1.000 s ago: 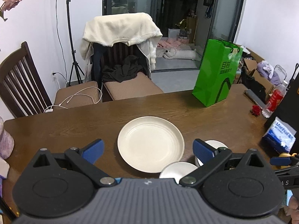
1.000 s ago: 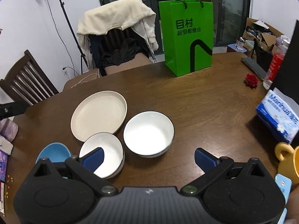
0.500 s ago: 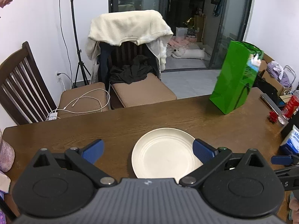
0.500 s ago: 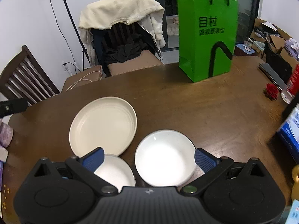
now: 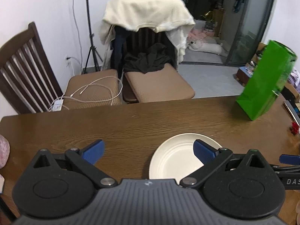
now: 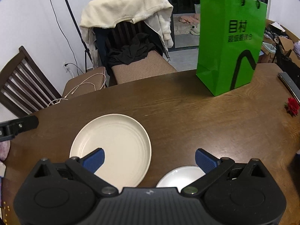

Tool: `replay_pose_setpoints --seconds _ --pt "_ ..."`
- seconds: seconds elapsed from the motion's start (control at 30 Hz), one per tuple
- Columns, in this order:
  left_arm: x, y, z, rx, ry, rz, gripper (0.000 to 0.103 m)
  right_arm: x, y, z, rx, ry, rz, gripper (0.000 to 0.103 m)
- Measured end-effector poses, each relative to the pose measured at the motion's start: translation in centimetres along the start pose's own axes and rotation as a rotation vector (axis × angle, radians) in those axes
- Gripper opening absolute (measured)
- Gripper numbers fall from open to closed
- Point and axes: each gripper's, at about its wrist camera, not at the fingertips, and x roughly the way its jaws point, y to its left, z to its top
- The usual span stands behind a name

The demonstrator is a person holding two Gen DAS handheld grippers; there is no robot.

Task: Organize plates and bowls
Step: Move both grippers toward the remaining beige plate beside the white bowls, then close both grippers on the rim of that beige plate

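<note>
On the brown wooden table [image 6: 187, 116], largest item first, nothing is yet looking organized.

Item 1: green paper bag [image 6: 230, 43], standing upright at the far right of the table, well apart from the dishes; not part of the job.

Item 2: cream plate [image 6: 116, 140], lying flat and empty near the front edge. Nothing is sitting on it, so stacking is judged not yet begun.

Item 3: white bowl [image 6: 183, 176], sitting just beside the plate on its right, separate from it and partly hidden behind the right gripper's body. Any other bowls are lying out of view now.

Item 4: right gripper [image 6: 149, 159], hovering over the gap between plate and bowl, jaws standing wide apart and holding nothing.

Item 5: left gripper [image 5: 148, 150], hovering over bare table to the left of the plate, its right finger overlapping the plate's rim in view; jaws likewise spread, empty.

Remaining, as judged: all of it, namely gathering the bowls together and setting plate and bowls in one tidy group.

Change against the earlier frames: both cameras are sitting lower and closer to the table. A second white bowl and a blue bowl, visible a second ago in the right wrist view, are now dropping below the frame. The plate is shifting rightward in the left view. Dishes themselves appear unmoved.
</note>
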Motion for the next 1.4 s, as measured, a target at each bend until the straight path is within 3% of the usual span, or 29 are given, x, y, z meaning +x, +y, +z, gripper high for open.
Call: replay_pose_setpoints --seconds 0.3,0.5,0.67,0.87,1.03,1.23,1.4 --pt "5.1 1.2 0.1 -0.047 0.075 0.041 0.103 4.1 1.1 1.7 0.003 0.009 0.018 0.103" --pt "7.7 1.4 -1.1 -0.059 0.138 0.049 0.103 6.8 1.3 1.8 -0.002 0.030 -0.017 0.102" --pt "9.2 1.3 -2.1 -0.044 0.182 0.051 0.103 8.5 0.5 1.3 0.026 0.055 0.000 0.091" --pt "11.1 1.0 -3.3 -0.022 0.259 0.036 0.101 10.0 0.5 0.6 0.025 0.097 0.029 0.070" --pt "11.9 0.8 -4.1 -0.004 0.294 0.029 0.090 11.5 0.4 -0.3 0.029 0.150 0.036 0.051" --pt "12.8 0.7 -4.5 -0.006 0.323 0.026 0.071 12.4 0.0 -1.2 0.048 0.171 0.042 0.045" --pt "13.1 0.4 -4.7 -0.015 0.327 0.011 0.063 12.5 -0.3 -1.5 0.075 0.168 0.074 0.043"
